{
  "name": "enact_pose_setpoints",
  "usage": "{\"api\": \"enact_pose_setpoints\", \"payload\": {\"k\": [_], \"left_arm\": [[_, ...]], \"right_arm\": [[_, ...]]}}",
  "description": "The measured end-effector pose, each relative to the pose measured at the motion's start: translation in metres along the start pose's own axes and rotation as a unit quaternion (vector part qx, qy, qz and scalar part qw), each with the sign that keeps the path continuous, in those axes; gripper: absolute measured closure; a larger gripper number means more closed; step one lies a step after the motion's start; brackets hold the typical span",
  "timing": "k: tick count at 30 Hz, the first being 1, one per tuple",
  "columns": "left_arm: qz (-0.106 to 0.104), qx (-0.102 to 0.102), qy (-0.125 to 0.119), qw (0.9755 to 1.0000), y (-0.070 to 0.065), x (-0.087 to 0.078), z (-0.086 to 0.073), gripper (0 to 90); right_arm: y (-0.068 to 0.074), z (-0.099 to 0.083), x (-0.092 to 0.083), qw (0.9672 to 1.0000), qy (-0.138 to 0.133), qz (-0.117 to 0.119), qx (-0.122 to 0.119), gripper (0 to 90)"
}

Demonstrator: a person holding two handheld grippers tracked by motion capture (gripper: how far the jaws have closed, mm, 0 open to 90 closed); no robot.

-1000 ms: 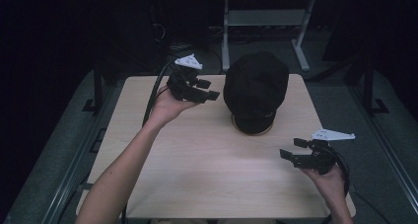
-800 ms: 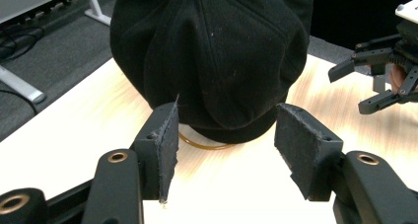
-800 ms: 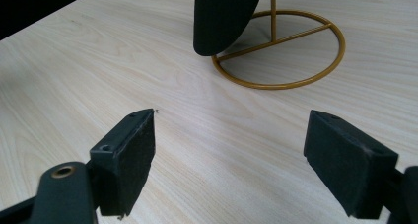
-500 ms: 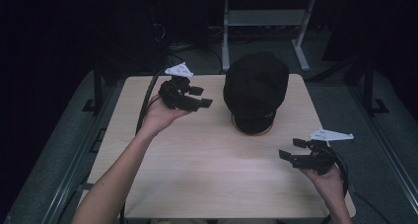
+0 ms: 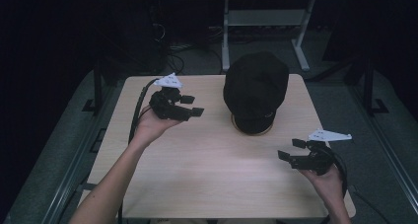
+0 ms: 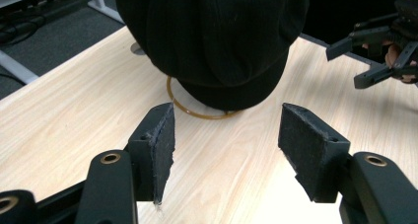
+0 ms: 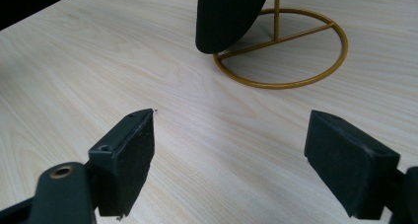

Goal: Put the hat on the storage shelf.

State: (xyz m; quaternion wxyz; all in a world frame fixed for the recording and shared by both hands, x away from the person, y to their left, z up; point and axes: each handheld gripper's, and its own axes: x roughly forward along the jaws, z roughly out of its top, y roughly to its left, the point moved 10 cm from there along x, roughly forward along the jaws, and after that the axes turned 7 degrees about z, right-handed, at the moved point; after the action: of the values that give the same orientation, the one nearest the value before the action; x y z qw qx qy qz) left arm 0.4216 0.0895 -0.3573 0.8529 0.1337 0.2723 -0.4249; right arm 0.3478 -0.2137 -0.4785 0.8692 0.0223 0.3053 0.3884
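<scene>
Left claw (image 6: 224, 150) open, nothing between pads; jaws just been opening, aimed at cap (image 5: 256, 91) at its 12 o'clock. Judgement: go low, pinch soft brim edge, lift straight off wire stand (image 7: 281, 51). Right claw (image 5: 293, 152) open, idle, cap at 11 o'clock. Cap: black ribbed fabric, domed, near bench (image 5: 197, 174) far edge. Stand: thin gold ring base. Bench: pale wood grain.

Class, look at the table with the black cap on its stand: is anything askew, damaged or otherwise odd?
Nothing stands out. The black cap sits on its gold wire stand, whose ring lies flat on the table. Both tools are open and apart from it.
</scene>
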Motion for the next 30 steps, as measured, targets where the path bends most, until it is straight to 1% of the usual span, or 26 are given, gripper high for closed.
{"api": "enact_pose_setpoints", "payload": {"k": [2, 5, 7, 8, 9, 12, 19, 24, 30], "left_arm": [[0.001, -0.003, 0.002, 1.0000, 0.000, -0.002, -0.004, 38.3], [0.002, -0.008, 0.000, 1.0000, 0.001, -0.004, -0.010, 37.9], [0.006, -0.007, 0.003, 1.0000, 0.002, -0.005, -0.015, 37.6], [0.005, -0.012, 0.003, 0.9999, 0.002, -0.005, -0.020, 37.6], [0.005, -0.012, 0.003, 0.9999, 0.002, -0.005, -0.020, 37.5], [0.005, -0.014, 0.004, 0.9999, 0.002, -0.005, -0.028, 37.3], [0.007, -0.018, 0.004, 0.9998, 0.001, -0.008, -0.036, 36.8], [0.007, -0.023, 0.001, 0.9997, -0.001, -0.010, -0.044, 36.2], [0.009, -0.023, 0.001, 0.9997, -0.002, -0.012, -0.052, 35.0]], "right_arm": [[0.001, -0.001, 0.000, 1.0000, 0.003, -0.001, 0.003, 18.8], [0.001, -0.001, 0.000, 1.0000, 0.004, -0.001, 0.001, 18.7], [0.001, -0.001, 0.001, 1.0000, 0.005, -0.001, 0.000, 18.6], [0.001, -0.001, 0.001, 1.0000, 0.005, -0.001, 0.000, 18.6], [0.001, -0.001, 0.001, 1.0000, 0.005, -0.001, 0.000, 18.6], [0.001, -0.002, 0.001, 1.0000, 0.006, -0.002, 0.000, 18.6], [0.000, -0.002, 0.001, 1.0000, 0.008, -0.003, 0.002, 18.5], [0.000, -0.002, 0.001, 1.0000, 0.008, -0.003, -0.002, 18.4], [0.000, -0.003, 0.002, 1.0000, 0.009, -0.002, -0.003, 18.3]]}}
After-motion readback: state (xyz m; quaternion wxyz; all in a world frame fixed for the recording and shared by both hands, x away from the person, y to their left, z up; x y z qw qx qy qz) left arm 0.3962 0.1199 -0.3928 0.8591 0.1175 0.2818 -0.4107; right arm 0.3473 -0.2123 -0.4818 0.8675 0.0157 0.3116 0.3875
